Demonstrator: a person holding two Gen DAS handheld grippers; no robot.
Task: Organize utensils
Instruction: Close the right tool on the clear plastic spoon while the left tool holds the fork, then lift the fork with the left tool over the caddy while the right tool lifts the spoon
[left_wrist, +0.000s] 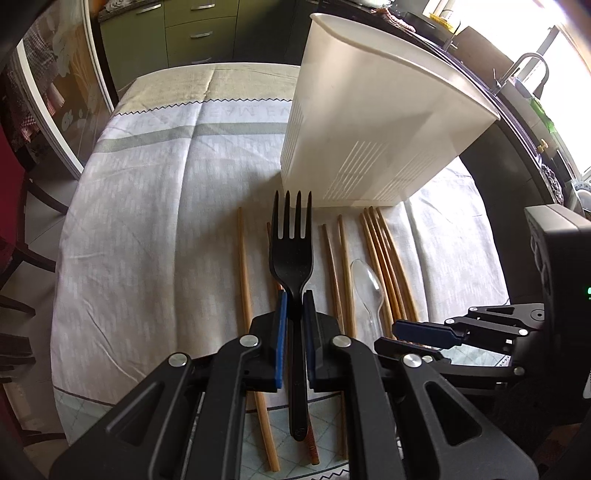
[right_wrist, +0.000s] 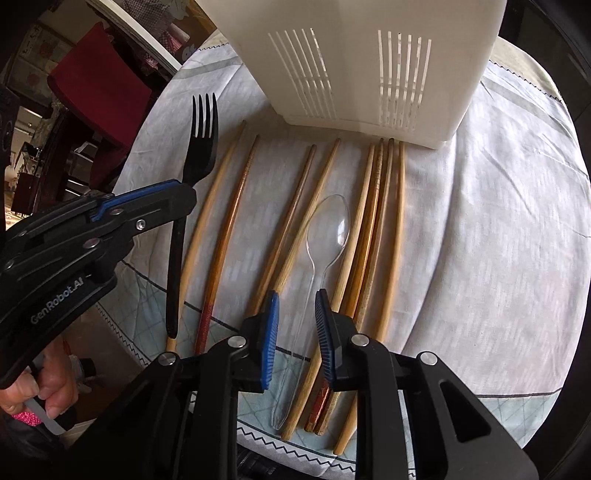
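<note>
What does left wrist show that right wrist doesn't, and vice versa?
Left wrist only: the holder's open rim, the kitchen cabinets and sink faucet, and the left gripper clamping the black fork seen head-on.
Right wrist only: the right gripper open, straddling the clear spoon, and the person's hand.
Both: fork, spoon, chopsticks, white holder, tablecloth.

Spoon (right_wrist: 328, 236) among chopsticks (right_wrist: 373, 229) (holder (right_wrist: 354, 66) behind).
</note>
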